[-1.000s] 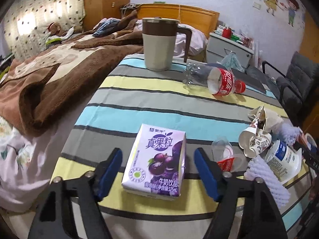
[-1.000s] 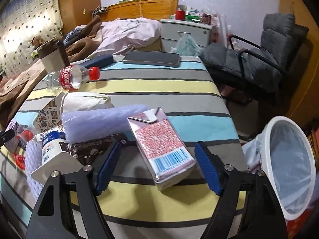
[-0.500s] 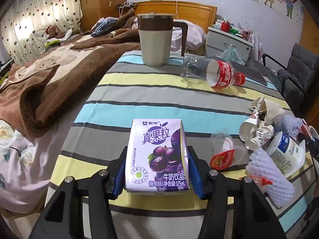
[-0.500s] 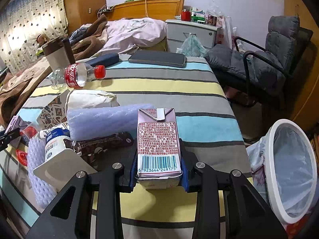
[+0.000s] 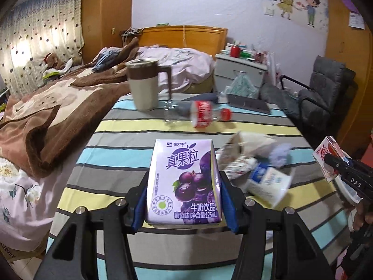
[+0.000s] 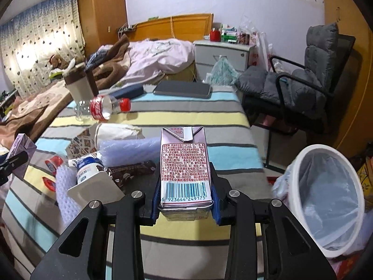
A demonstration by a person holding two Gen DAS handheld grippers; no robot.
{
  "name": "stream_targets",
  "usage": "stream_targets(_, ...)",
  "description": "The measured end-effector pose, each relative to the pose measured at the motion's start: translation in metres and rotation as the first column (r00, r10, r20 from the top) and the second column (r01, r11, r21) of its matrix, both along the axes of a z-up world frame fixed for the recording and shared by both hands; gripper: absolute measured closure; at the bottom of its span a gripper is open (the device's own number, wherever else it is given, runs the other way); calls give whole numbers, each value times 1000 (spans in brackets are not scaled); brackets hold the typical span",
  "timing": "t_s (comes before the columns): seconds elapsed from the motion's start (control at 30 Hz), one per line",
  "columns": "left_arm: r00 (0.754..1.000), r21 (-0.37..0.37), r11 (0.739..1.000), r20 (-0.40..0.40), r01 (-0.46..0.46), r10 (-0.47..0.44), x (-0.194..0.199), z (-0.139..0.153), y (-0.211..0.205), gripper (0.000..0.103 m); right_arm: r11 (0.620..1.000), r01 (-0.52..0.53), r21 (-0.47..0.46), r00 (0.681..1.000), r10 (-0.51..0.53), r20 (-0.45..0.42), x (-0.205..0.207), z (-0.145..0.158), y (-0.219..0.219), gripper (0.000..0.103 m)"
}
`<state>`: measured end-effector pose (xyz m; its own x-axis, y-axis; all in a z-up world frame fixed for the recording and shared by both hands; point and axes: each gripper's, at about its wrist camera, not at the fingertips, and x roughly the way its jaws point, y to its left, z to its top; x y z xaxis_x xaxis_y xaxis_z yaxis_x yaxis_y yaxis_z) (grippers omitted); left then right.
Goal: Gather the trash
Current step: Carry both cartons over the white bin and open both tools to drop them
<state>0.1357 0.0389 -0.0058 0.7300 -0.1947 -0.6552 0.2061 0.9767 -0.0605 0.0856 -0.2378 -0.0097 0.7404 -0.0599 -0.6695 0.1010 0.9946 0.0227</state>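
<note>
My left gripper (image 5: 184, 200) is shut on a purple grape milk carton (image 5: 184, 182), held just above the striped table (image 5: 121, 126). My right gripper (image 6: 185, 193) is shut on a pink milk carton (image 6: 184, 163) with its barcode facing me, also raised off the table. That pink carton (image 5: 326, 158) shows at the right edge of the left wrist view. A white bin (image 6: 326, 198) lined with a clear bag stands on the floor to the right of the table. Left on the table are a plastic bottle (image 6: 100, 109), a yoghurt pot (image 6: 89, 170), crumpled paper cups (image 5: 240, 154) and purple foam netting (image 6: 130, 149).
A beige and brown mug (image 5: 144, 86), a dark tablet (image 6: 181, 89) and a dark blue case (image 6: 127, 91) lie at the table's far end. A bed with a brown blanket (image 5: 46, 112) runs along the left side. A grey chair (image 6: 303, 84) stands beyond the bin.
Both grippers closed from wide open onto their cartons, then lifted them off the table. The view in each wrist camera has risen and tipped up a little.
</note>
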Motion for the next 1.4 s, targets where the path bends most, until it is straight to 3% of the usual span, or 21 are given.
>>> stream_targets(0.3, 990, -38, 991, 54, 129, -127, -27, 22, -65, 47, 999, 43, 0, 996, -43, 77, -33, 21, -30, 67)
stream_targets(0.63, 950, -59, 949, 57, 311, -308, -37, 31, -156, 47, 988, 154, -18, 983, -152, 100, -58, 27, -77, 67)
stream_targets(0.83, 906, -71, 903, 48, 423, -420, -44, 31, -216, 47, 974, 225, -26, 971, -222, 84, -72, 22, -112, 67)
stream_targets(1.13, 821, -103, 817, -5, 568, -571, -48, 25, -309, 47, 951, 305, -50, 952, -305, 9, -86, 4, -160, 67)
stream_targets(1.4, 770, -112, 770, -50, 628, -636, -50, 13, -368, 47, 932, 358, -56, 931, -361, -56, -88, -15, -195, 67)
